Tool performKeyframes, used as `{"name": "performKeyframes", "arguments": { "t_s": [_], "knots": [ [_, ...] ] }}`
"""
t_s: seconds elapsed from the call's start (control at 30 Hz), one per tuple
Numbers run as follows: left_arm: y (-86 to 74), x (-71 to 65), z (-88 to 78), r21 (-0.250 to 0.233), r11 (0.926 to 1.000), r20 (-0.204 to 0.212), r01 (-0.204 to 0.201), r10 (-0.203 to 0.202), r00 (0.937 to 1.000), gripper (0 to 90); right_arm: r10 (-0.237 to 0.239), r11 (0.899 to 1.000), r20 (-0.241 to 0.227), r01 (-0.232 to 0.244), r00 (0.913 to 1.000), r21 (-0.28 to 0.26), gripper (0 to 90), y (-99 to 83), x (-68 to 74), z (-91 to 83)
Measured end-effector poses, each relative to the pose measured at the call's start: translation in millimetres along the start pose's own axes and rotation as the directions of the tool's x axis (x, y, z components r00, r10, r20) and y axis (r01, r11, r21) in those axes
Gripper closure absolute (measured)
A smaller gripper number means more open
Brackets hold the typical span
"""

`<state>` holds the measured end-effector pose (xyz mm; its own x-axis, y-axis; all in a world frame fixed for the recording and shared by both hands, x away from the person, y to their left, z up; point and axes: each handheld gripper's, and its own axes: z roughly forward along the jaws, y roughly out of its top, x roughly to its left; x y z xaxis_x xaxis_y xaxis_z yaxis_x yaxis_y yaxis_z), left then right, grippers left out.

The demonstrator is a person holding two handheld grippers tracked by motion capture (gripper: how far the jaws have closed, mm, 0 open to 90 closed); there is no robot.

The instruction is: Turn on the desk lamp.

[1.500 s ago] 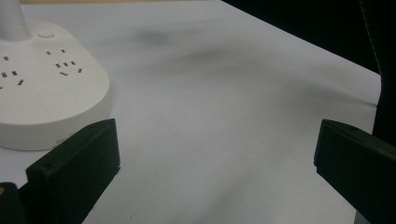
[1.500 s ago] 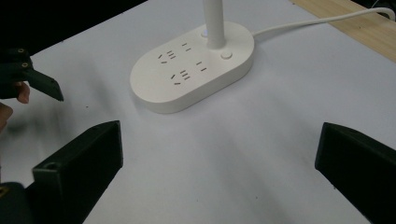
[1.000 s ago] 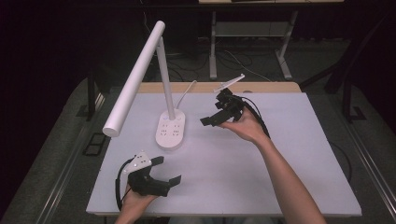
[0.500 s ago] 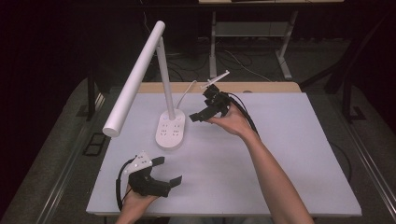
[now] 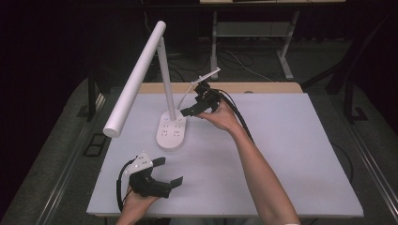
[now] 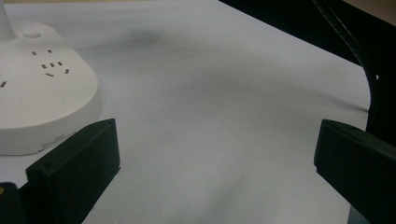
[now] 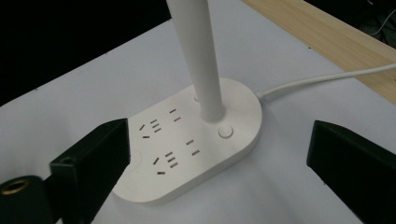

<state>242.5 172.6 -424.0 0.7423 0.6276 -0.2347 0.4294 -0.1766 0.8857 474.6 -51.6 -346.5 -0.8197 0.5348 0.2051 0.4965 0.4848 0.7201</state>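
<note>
White tabletop [image 5: 291, 154]: my right tool [image 5: 191, 111], jaws just narrowing but empty, nears lamp [image 5: 171, 133] button; left tool [image 5: 170, 171] idles open, empty.

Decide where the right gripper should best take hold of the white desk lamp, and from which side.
Probably the upright stem just above the base: it is slim and round, while the base looks too wide. The right gripper already faces it from the table's right, jaws open, so come in level from there.

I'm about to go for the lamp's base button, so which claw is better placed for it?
Right, probably. The right claw is open beside the lamp base, and its view looks down on the button. The left claw rests at the table's near edge, farther from the base.
</note>
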Motion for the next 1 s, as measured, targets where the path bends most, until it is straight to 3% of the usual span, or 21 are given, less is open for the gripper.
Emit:
{"name": "performKeyframes", "arguments": {
  "t_s": [0.07,0.13,0.2,0.4,0.77,1.0],
  "knots": [
    [0.1,0.2,-0.4,-0.001,1.0000,-0.001,-0.003,0.003,1.0000,0.0,-0.007,1.000,-0.009,0.007,0.9999,-0.009,15.3,0.9,-2.0,3.0],
    [0.1,0.4,-0.7,-0.003,1.0000,0.000,-0.003,0.003,1.0000,0.0,-0.010,1.000,-0.006,0.010,0.9999,-0.018,15.7,1.5,-3.2,5.9],
    [0.2,0.8,-1.4,-0.003,1.0000,-0.002,-0.003,0.003,1.0000,0.0,-0.024,0.999,-0.014,0.023,0.9996,-0.023,25.6,0.9,-3.7,8.7],
    [0.0,0.6,-1.5,-0.003,1.0000,0.000,-0.003,0.003,1.0000,0.0,-0.034,0.999,-0.003,0.034,0.9994,-0.034,40.9,-1.3,-7.3,18.6],
    [-0.1,2.9,-2.3,-0.001,1.0000,-0.012,-0.006,0.006,0.9999,0.0,0.016,0.998,-0.020,-0.017,0.9997,-0.058,61.1,-7.6,-18.4,39.3],
    [-0.1,6.0,-5.1,-0.012,0.9999,-0.021,0.003,-0.004,0.9998,0.0,0.050,0.997,-0.055,-0.053,0.9973,-0.056,77.0,-13.3,-21.8,52.7]
  ]
}}
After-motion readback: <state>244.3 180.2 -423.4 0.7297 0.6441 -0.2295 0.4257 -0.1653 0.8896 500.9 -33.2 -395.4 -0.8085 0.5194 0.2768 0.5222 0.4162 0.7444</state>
